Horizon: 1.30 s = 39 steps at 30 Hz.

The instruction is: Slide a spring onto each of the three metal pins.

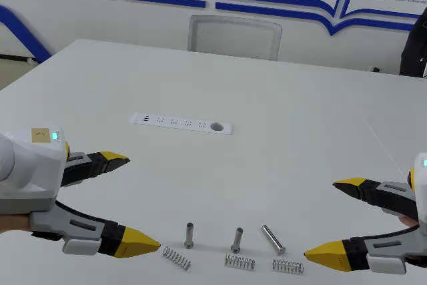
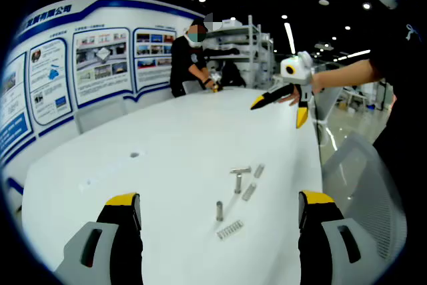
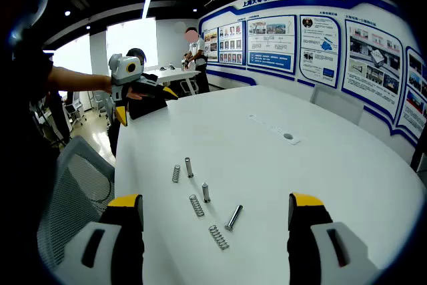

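**A:** White table (image 1: 280, 138) in the head view, bare except for a power strip (image 1: 181, 123) halfway across and a chair (image 1: 233, 37) at the far edge. Where's the work?

**B:** At the near edge. Three pins (image 1: 189, 235) sit in a row, two upright and the right one lying flat, with one of the springs (image 1: 177, 257) just in front of each. They look paired off so each spring goes to its nearest pin.

**A:** And the grippers?

**B:** The left gripper (image 1: 141, 200) and right gripper (image 1: 321, 218) flank the row. Both have their jaws spread wide and hold nothing. No spring is on a pin yet.

**A:** Left gripper view?

**B:** Its jaws stand apart at the bottom, with the pins and springs on the table beyond, between them. The right gripper hangs over the table's far side, also agape.

**A:** Right gripper view?

**B:** The same from the other side: jaws parted and empty, with the flat pin and its spring nearest. I'd judge the upright pins ready to take a spring from above. The flat one probably needs lifting or steadying first.
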{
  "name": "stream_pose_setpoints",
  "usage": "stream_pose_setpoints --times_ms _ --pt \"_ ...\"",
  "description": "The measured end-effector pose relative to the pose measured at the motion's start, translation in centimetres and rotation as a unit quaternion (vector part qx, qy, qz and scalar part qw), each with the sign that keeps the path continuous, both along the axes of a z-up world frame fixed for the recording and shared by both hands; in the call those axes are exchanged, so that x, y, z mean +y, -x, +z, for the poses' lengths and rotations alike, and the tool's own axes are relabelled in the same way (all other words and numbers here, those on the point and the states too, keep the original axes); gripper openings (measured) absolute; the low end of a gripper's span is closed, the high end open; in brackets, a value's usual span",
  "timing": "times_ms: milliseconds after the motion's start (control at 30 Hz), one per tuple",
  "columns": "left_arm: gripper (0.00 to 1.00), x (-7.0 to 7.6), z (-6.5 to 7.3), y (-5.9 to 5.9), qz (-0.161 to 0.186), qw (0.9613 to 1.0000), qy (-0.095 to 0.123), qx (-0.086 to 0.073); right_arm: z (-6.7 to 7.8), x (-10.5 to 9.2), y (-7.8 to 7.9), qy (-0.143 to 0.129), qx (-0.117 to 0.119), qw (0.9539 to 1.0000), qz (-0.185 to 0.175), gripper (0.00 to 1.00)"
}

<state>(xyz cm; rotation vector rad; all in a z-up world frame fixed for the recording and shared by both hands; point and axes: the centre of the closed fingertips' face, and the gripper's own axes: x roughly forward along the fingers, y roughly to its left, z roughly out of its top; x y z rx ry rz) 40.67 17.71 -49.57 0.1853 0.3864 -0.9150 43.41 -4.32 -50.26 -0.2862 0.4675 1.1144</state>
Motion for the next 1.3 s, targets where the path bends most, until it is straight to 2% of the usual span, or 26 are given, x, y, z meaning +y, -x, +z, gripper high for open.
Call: stream_pose_setpoints --times_ms 200,333,700,900,1100,1167,1300 --pt "1.0 0.0 -0.1 0.2 -0.002 1.0 -0.001 0.004 -0.2 0.1 0.0 -0.003 0.006 1.0 0.001 0.91" --pt "1.0 0.0 -0.1 0.1 -0.002 1.0 -0.001 0.005 0.1 0.3 -0.2 -0.015 0.012 0.9998 -0.002 0.91" --pt "1.0 -0.4 0.2 0.0 -0.001 1.0 0.002 0.001 0.1 0.1 -0.3 -0.018 0.013 0.9998 0.002 0.9" --pt "1.0 -0.8 0.0 0.3 -0.008 0.9999 -0.009 -0.003 -0.1 0.2 -0.1 -0.023 0.016 0.9996 -0.003 0.9" --pt "1.0 -1.0 0.1 0.4 -0.004 1.0 -0.002 -0.003 0.1 0.4 0.0 -0.042 0.017 0.9989 -0.01 0.88" --pt "1.0 -1.1 -0.1 0.7 -0.008 0.9999 -0.009 -0.006 0.2 0.5 0.0 -0.043 0.018 0.9989 -0.01 0.88" --pt "1.0 -1.1 -0.3 0.8 -0.002 1.0 -0.003 -0.005 -0.1 0.5 -0.3 -0.042 0.022 0.9988 -0.016 0.87"
